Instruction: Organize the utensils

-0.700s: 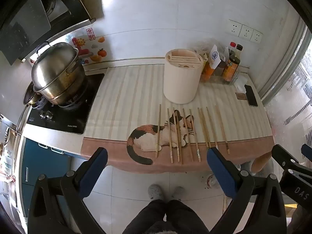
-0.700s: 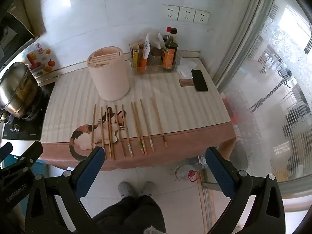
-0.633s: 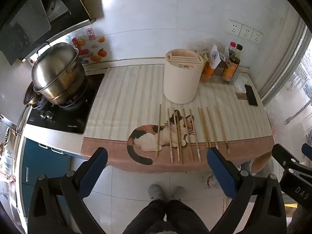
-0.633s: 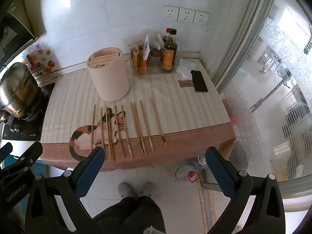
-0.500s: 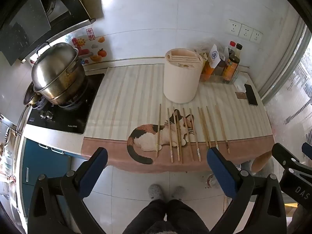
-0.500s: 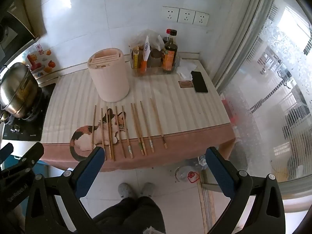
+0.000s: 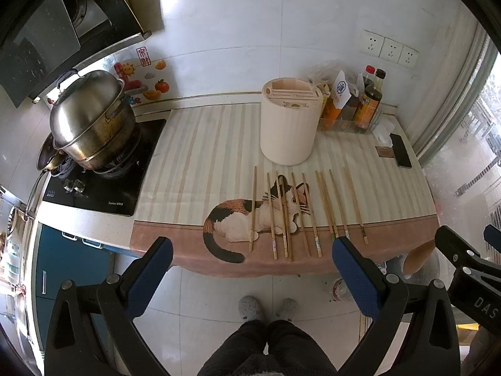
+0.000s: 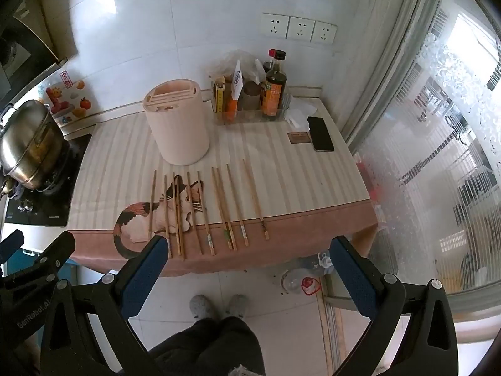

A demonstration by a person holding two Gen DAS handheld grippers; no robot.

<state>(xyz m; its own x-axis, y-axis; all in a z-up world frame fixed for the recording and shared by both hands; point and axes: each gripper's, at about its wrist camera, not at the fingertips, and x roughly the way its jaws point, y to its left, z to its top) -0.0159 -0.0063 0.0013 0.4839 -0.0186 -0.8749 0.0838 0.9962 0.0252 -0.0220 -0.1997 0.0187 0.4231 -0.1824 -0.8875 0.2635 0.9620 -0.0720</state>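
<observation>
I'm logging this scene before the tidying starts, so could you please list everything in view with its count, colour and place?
chopsticks: ten or so, light wood, in a row on the cloth's near half
utensil holder: one, cream, upright behind the chopsticks
cat-print cloth: one, striped cream with pink border, covering the counter
condiment bottles: several, dark and orange, in a clear tray at the back right
phone: one, black, flat at the right edge
small brown card: one, beside the phone
steel pot: one, silver, lidded, on the black stove at left
wall sockets: three, white, above the bottles
left gripper: blue pads, open, empty
right gripper: blue pads, open, empty
</observation>
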